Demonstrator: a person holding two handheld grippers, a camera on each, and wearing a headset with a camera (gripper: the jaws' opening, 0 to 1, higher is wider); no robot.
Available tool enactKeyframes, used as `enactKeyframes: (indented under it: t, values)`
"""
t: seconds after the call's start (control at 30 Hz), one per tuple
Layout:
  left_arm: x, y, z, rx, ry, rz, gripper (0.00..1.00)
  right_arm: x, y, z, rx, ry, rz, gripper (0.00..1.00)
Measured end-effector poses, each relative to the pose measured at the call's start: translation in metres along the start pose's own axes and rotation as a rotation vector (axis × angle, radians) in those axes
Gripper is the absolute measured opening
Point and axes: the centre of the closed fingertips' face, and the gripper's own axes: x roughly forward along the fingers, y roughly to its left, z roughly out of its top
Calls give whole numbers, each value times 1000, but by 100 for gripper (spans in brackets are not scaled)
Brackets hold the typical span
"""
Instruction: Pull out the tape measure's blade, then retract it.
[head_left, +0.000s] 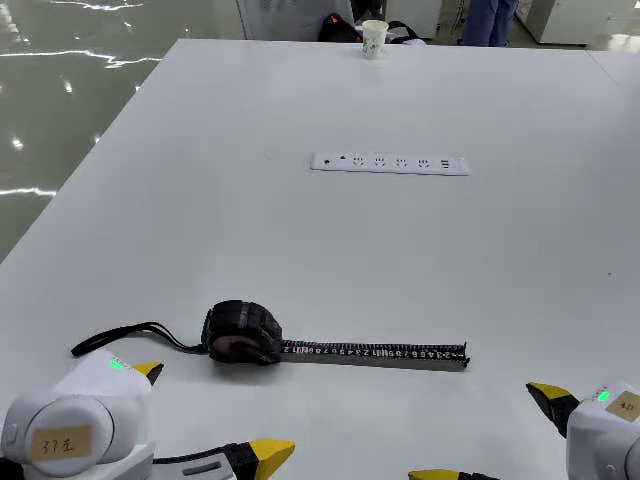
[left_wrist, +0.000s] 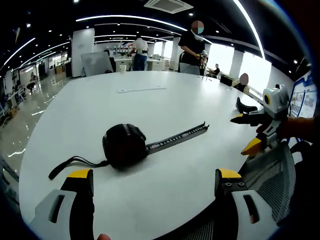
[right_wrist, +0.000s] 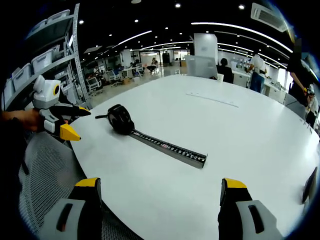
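Low centre of the head frame, the tape measure (head_left: 255, 338) is lying on the white table (head_left: 300, 250), blade (head_left: 375, 352) out and running rightward from the case (head_left: 238, 330). Left gripper (head_left: 210, 412), jaws spread and empty, is sitting nearer the case. Right gripper (head_left: 490, 435), likewise gaping with nothing held, is sitting nearer the blade's free end. Power strip (head_left: 389, 163) and paper cup (head_left: 374, 38) are lying well beyond, upper frame, obstructing nothing.

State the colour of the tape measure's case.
Round tape measure case: black, best in head view.
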Motion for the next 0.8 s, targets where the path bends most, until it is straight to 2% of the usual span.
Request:
enactKeyframes:
  t: [0.3, 0.6, 0.8]
  values:
    - [0, -8, 0, 10, 1, -9, 99, -1, 4, 2, 18, -9, 1, 99]
    - [2, -9, 5, -24, -12, -8, 99, -3, 5, 1, 22, -8, 4, 99]
    - [6, -7, 6, -15, -2, -8, 98, -2, 7, 4, 20, -23, 19, 99]
